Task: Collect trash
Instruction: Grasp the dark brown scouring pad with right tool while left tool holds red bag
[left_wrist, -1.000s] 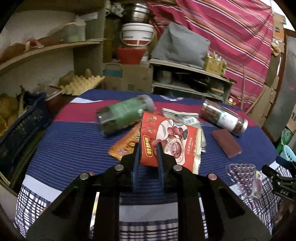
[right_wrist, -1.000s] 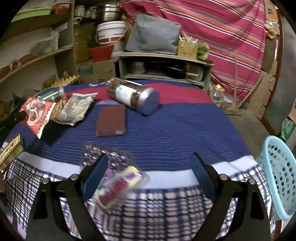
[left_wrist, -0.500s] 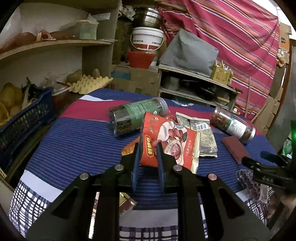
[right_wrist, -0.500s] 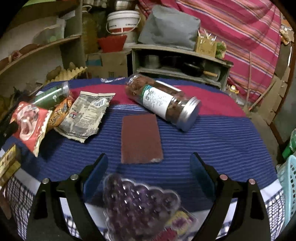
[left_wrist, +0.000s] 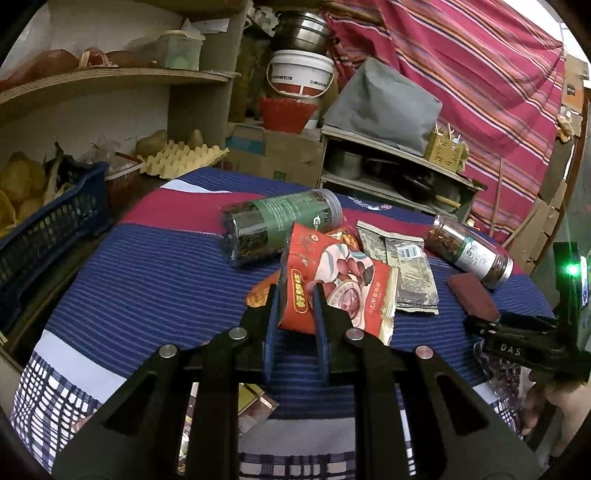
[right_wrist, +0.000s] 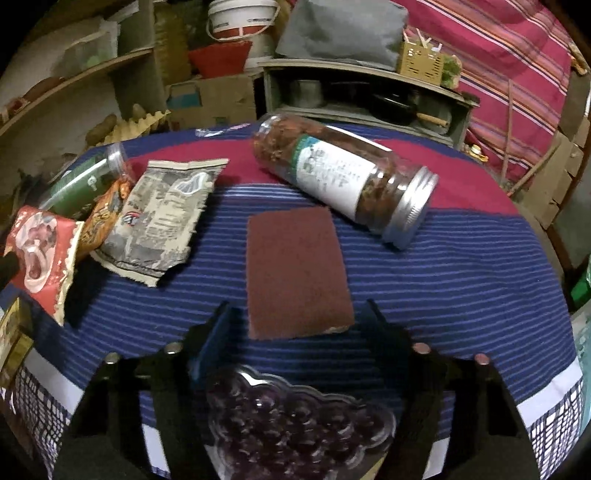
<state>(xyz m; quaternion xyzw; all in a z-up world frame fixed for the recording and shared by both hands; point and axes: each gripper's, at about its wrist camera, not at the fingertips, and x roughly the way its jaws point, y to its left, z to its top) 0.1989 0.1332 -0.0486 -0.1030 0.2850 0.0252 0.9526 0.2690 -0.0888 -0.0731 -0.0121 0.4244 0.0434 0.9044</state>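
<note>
The left gripper (left_wrist: 295, 295) is clenched on the near edge of a red snack wrapper (left_wrist: 332, 280), a crinkled foil packet printed with a pale picture of nuts and a yellow strip of characters down one side; it stands tilted up off the striped tablecloth (left_wrist: 155, 266), its far end leaning toward a green-labelled jar (left_wrist: 277, 225) lying on its side. Just beside it lie an orange wrapper (right_wrist: 105, 214), partly covered, and a torn grey wrapper (right_wrist: 162, 214), flat on the cloth. The right gripper (right_wrist: 295, 325) has its jaws spread wide above a clear plastic blister tray (right_wrist: 295, 424) with purple, grape-like bumps at the table's near edge; the tray appears to lie between the fingers, though contact is hard to judge. Ahead of it sit a brown scouring pad (right_wrist: 295, 273) and a silver-lidded jar (right_wrist: 343, 177) on its side.
</note>
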